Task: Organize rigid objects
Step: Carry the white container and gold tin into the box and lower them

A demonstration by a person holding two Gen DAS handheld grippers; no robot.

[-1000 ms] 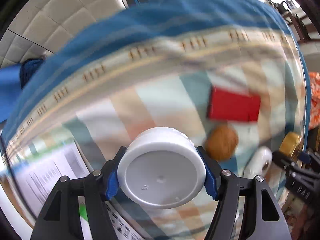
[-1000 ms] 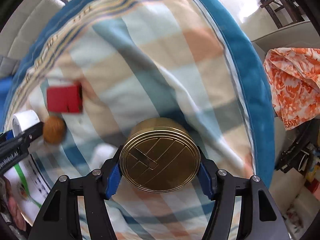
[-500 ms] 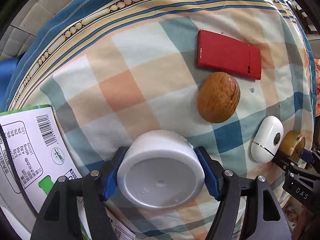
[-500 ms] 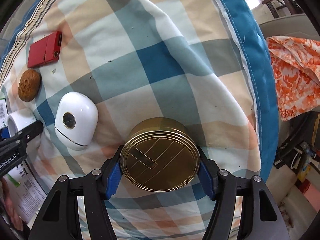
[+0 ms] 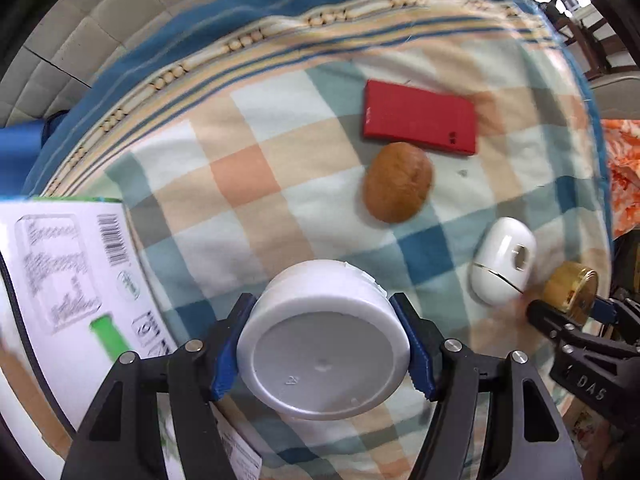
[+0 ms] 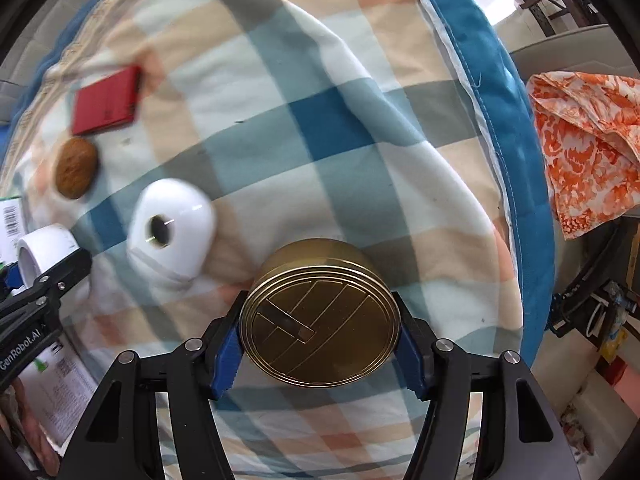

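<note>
2 round containers carried over the checked bed cover, 1 in each gripper.

The left gripper (image 5: 324, 344) points down with its jaws clenched on the sides of a white tub (image 5: 322, 342), flat end toward the camera; the right gripper (image 6: 320, 320) likewise grasps a gold tin (image 6: 320, 314) across its rim. Gripping across the round walls probably keeps each one level for setting down. Taking the white oval case (image 5: 503, 261) as landmark: a brown nut (image 5: 398, 182) lies beyond it toward the striped border, a red flat box (image 5: 419, 122) just past the nut, roughly in a row. The tin hangs just beside the case, the tub well apart, near a printed carton (image 5: 64, 264). Judged from that row, both containers seem meant to join it.
</note>
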